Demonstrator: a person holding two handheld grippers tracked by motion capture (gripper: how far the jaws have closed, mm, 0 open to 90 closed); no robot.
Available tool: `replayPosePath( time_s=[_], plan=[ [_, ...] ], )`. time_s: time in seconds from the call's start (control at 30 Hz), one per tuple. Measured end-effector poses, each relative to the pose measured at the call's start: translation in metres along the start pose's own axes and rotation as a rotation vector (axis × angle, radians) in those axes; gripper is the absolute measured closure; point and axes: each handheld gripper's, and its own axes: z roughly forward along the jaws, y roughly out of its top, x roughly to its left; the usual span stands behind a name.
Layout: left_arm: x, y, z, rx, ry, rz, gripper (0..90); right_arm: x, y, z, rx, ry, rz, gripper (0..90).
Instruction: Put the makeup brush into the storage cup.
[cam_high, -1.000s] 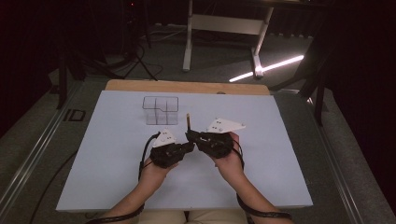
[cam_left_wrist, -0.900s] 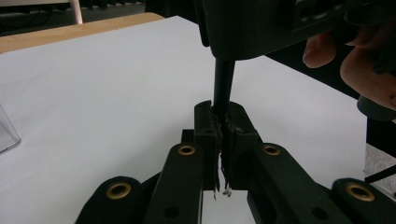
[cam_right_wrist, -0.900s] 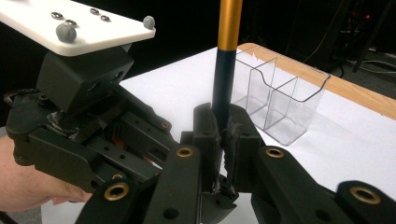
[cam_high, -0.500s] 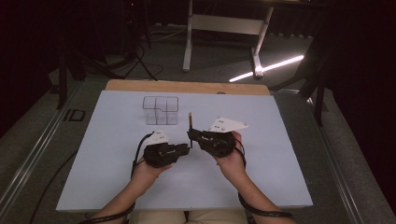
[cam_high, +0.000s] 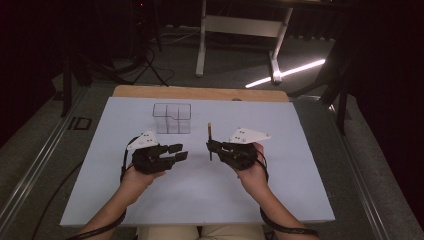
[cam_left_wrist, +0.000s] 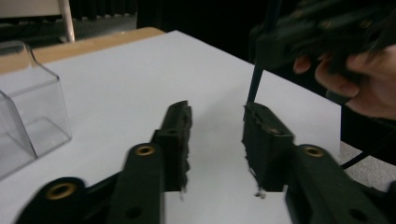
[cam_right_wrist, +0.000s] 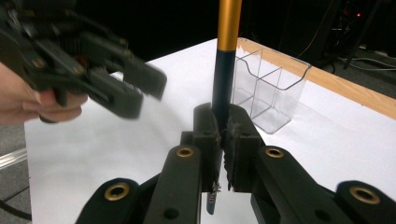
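A slim pen (cam_high: 209, 132) with a dark blue barrel and a gold upper part (cam_right_wrist: 229, 28) stands upright over the white table (cam_high: 300, 190). My right gripper (cam_high: 210, 146) is shut on its lower barrel, and the jaws (cam_right_wrist: 223, 114) press it from both sides. My left gripper (cam_high: 181, 151) hovers a hand's width to the left of the pen. Its jaws have just been opening, and nothing is between them (cam_left_wrist: 217, 112). In the left gripper view the pen (cam_left_wrist: 256, 84) hangs beyond the right-hand jaw, held by the right gripper (cam_left_wrist: 317, 37).
A clear plastic organiser with compartments (cam_high: 172, 117) stands at the back of the table, left of centre; it is close by in both gripper views (cam_left_wrist: 28, 107) (cam_right_wrist: 268, 88). A wooden strip (cam_high: 200, 92) runs along the far edge. The surroundings are dark.
The left gripper has drawn away to the left from the right gripper and the pen, and its jaws have opened. The right gripper and the pen have stayed where they were.
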Motion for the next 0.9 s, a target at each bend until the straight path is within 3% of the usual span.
replayPosePath(
  time_s=[0.33, 0.67, 0.9],
  plan=[
    [-0.003, 0.02, 0.0, -0.041, -0.038, 0.022, 58.7, 0.002, 0.0, 0.003, 0.006, 0.012, -0.01, 84.4],
    [-0.006, 0.035, 0.002, -0.075, -0.066, 0.048, 49.7, 0.006, -0.004, 0.009, 0.02, 0.031, -0.018, 84.3],
    [-0.008, 0.05, 0.004, -0.095, -0.094, 0.061, 49.9, 0.009, -0.004, 0.012, 0.024, 0.042, -0.026, 84.3]
  ],
)
